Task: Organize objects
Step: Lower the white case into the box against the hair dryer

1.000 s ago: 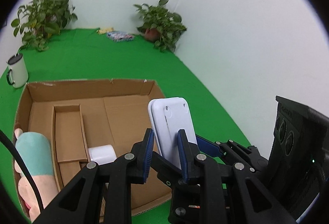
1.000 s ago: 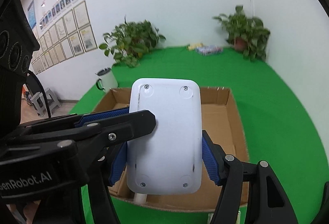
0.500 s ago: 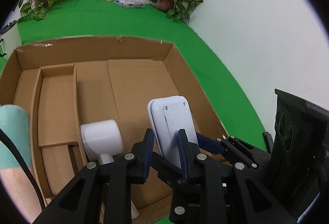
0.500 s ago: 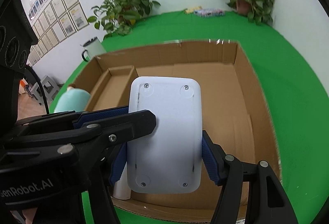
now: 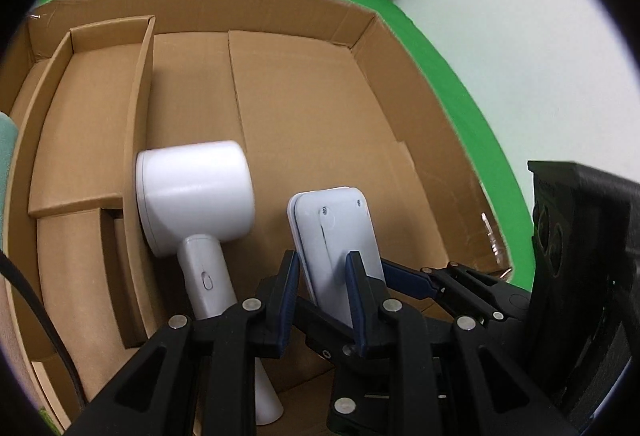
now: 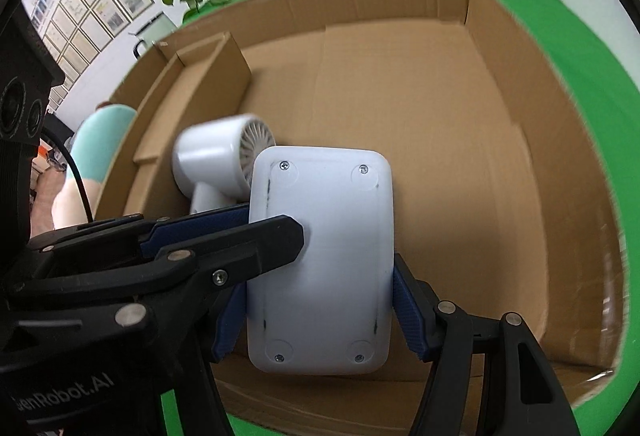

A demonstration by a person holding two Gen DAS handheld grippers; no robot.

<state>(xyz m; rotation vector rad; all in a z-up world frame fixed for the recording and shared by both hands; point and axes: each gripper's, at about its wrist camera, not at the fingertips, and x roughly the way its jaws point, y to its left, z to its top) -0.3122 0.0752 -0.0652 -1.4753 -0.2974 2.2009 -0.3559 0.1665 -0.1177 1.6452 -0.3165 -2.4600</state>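
White flat rounded-rectangle plastic device (image 6: 320,260), screw-dotted back showing, held by both tongs above open brown cardboard box (image 6: 400,115): left gripper (image 5: 322,292) pinches its thin edges, jaws nearly closed; right gripper (image 6: 320,300) clamps its wide sides, jaws about half open. White handheld fan (image 5: 192,195) lies just left, inside box.
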